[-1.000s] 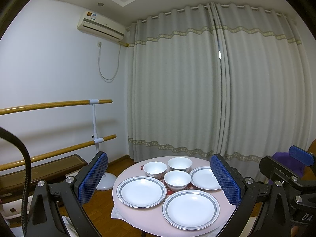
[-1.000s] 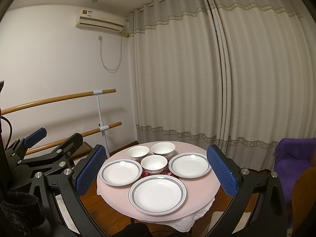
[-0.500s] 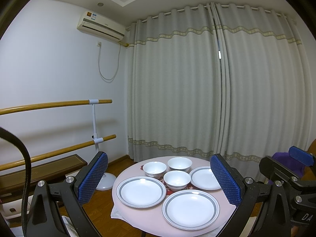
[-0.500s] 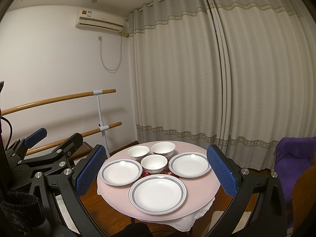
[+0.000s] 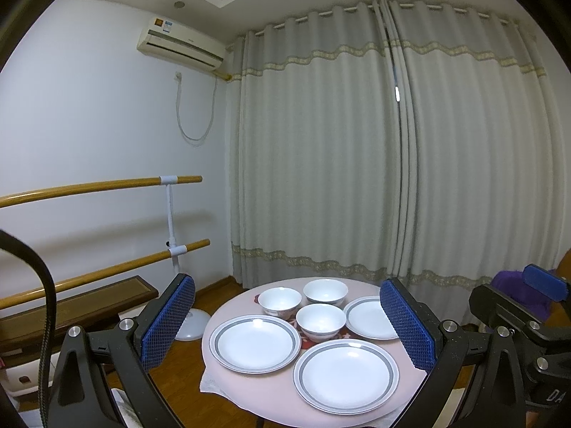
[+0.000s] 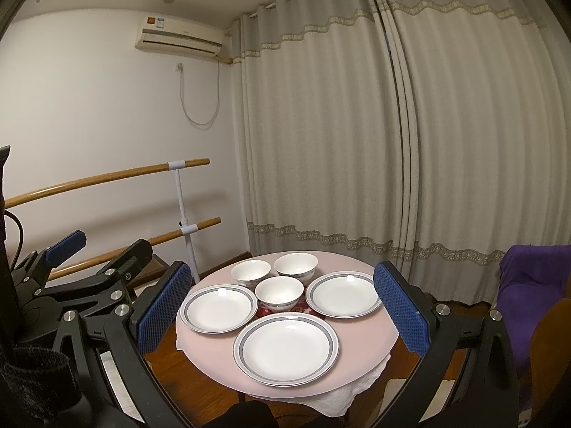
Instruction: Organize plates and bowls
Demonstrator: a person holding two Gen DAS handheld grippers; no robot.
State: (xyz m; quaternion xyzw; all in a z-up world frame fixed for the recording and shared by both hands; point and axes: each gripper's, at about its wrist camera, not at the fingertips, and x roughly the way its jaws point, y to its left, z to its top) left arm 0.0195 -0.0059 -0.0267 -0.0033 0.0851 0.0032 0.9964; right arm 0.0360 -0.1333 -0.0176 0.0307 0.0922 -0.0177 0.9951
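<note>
A small round table [image 5: 221, 378] with a pink cloth holds three white plates with grey rims and three white bowls. In the left wrist view the plates lie left [image 5: 254, 343], front [image 5: 345, 375] and right [image 5: 369, 318], with the bowls [image 5: 320, 321] clustered behind. The right wrist view shows the same set: front plate [image 6: 285, 348], left plate [image 6: 218, 307], right plate [image 6: 343, 294], bowls [image 6: 279, 292]. My left gripper [image 5: 287, 324] and right gripper [image 6: 282, 312] are both open and empty, held well short of the table.
Grey curtains [image 5: 357, 160] hang behind the table. A wooden ballet barre [image 5: 100, 187] on a white stand runs along the left wall. A purple-covered chair [image 6: 531, 285] stands at the right. The floor is wood.
</note>
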